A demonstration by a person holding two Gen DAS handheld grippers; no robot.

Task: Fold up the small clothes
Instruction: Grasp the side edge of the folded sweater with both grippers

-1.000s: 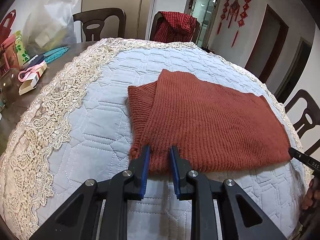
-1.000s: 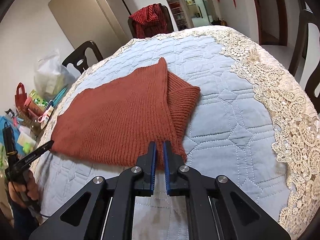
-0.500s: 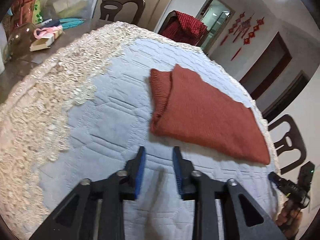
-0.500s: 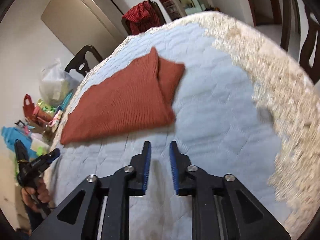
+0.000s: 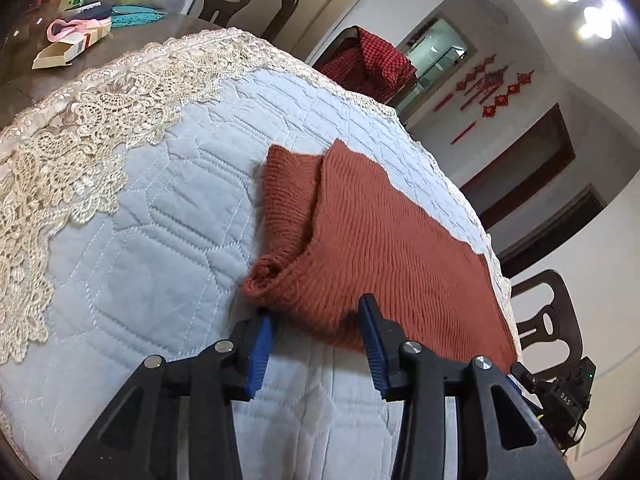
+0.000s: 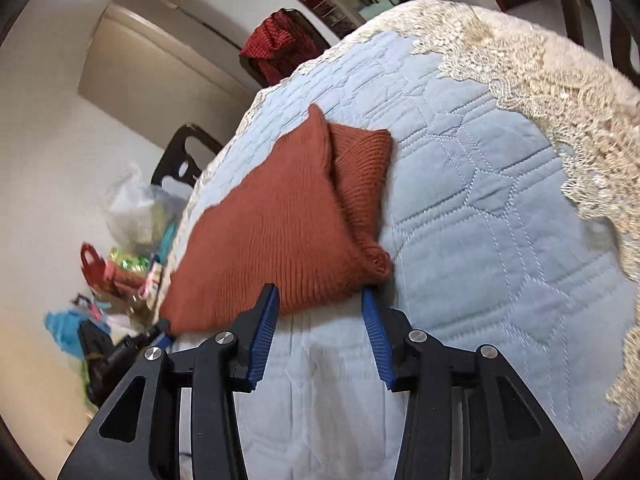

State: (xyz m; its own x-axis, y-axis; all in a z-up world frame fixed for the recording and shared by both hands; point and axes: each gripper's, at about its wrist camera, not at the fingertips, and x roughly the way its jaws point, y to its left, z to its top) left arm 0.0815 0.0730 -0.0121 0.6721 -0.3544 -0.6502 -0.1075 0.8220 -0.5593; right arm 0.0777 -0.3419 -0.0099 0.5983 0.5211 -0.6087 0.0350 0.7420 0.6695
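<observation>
A rust-red knitted garment (image 5: 372, 236) lies folded flat on the pale blue quilted table cover (image 5: 160, 264). It also shows in the right wrist view (image 6: 280, 224). My left gripper (image 5: 316, 312) is open, its blue pads either side of the garment's near left corner. My right gripper (image 6: 318, 300) is open at the garment's near right corner. Neither holds the cloth. The right gripper shows at the lower right of the left wrist view (image 5: 560, 392), and the left one at the lower left of the right wrist view (image 6: 120, 348).
Cream lace trim (image 5: 80, 152) borders the cover. Boxes, bags and clutter (image 5: 72, 40) sit on the dark table at far left. Dark wooden chairs (image 5: 548, 320) stand around; one carries a red checked cloth (image 5: 372, 64).
Both grippers let go of the garment's near edge, drew back, then opened wide and came forward to its two near corners, tilted. The garment lies where it was.
</observation>
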